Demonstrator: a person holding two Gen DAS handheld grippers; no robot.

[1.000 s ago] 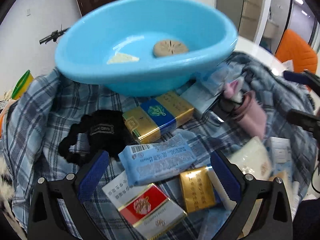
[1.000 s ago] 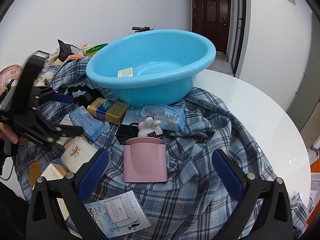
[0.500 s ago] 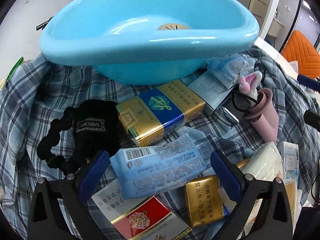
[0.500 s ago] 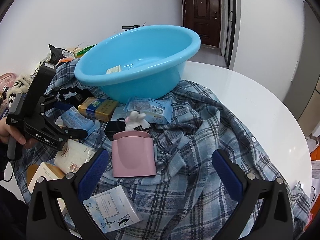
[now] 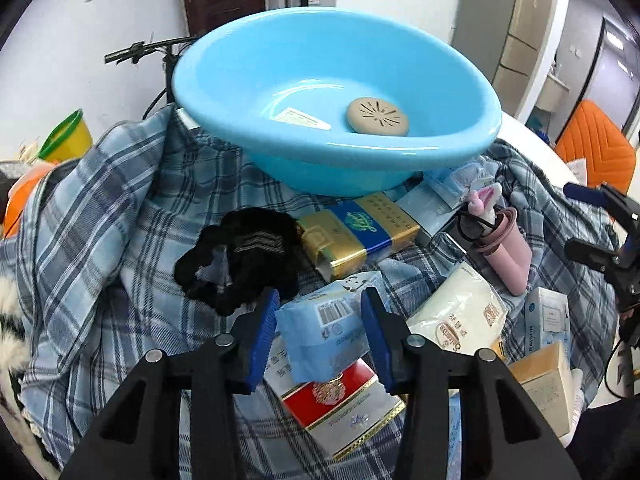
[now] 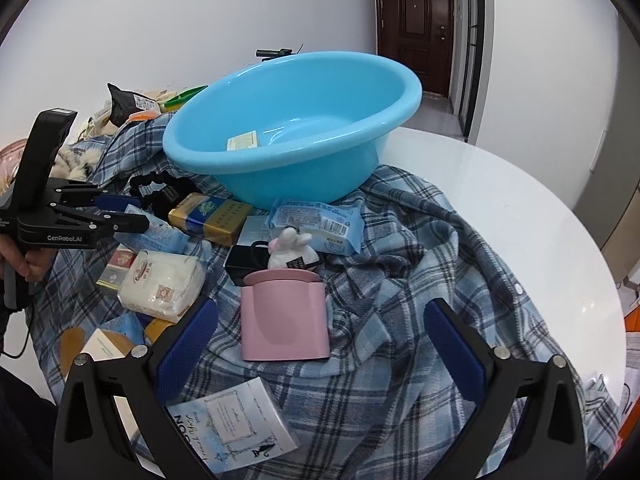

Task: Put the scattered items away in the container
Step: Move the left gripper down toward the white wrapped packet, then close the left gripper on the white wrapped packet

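The left claw [image 5: 318,336] has its blue pads closed against both sides of a light blue tissue pack [image 5: 326,330], which sits gripped between them above a red and white carton [image 5: 340,404] on the plaid cloth [image 5: 100,240]. Straight ahead of this claw stands the blue basin [image 5: 336,92], with a tan round disc [image 5: 377,116] and a label on its floor. Between claw and basin lie a gold and blue carton [image 5: 356,236] and, ahead to the left, a black scrunchie [image 5: 240,256]. Ahead to the right lies a white packet [image 5: 460,316], with a pink holder [image 5: 512,256] beyond it. The right claw [image 6: 320,344] is spread wide with nothing between its pads; the same pink holder [image 6: 285,316] lies just ahead of it, between the fingers, a small white bunny toy [image 6: 290,246] behind that. Another blue tissue pack [image 6: 316,220] lies farther ahead, against the basin's foot. A printed booklet [image 6: 232,428] lies beneath the right claw's left finger. The bare white counter [image 6: 520,216] shows ahead and to its right.
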